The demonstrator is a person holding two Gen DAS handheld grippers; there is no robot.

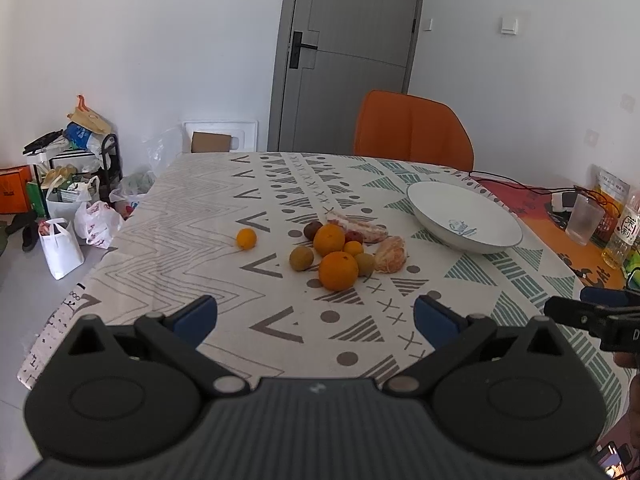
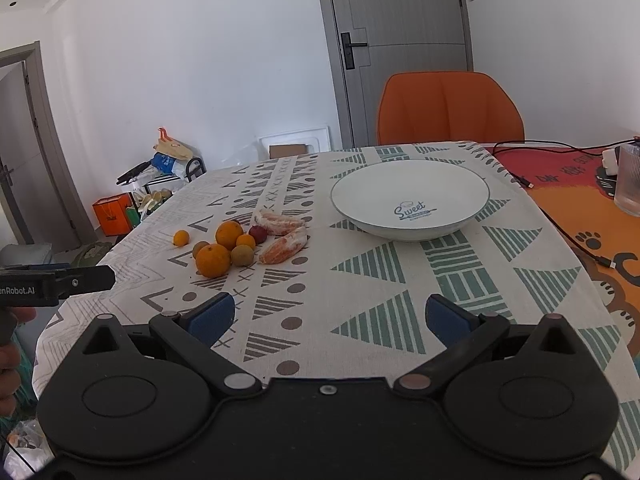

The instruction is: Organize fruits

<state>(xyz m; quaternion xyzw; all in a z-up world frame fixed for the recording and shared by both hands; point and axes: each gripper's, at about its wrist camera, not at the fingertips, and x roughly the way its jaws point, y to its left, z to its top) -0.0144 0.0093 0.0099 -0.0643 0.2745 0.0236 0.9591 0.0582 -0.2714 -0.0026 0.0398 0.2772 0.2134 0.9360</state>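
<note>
A pile of fruit lies on the patterned tablecloth: two oranges, small brownish fruits, a dark red one, and peeled citrus pieces. One small orange fruit sits apart to the left. An empty white bowl stands to the right of the pile. My left gripper is open, short of the fruit, nothing between its blue pads. My right gripper is open too, in front of the bowl.
An orange chair stands at the table's far side. A glass, bottles and a black cable lie on the orange mat at the right. Bags and boxes clutter the floor to the left. The table edge is near on the left.
</note>
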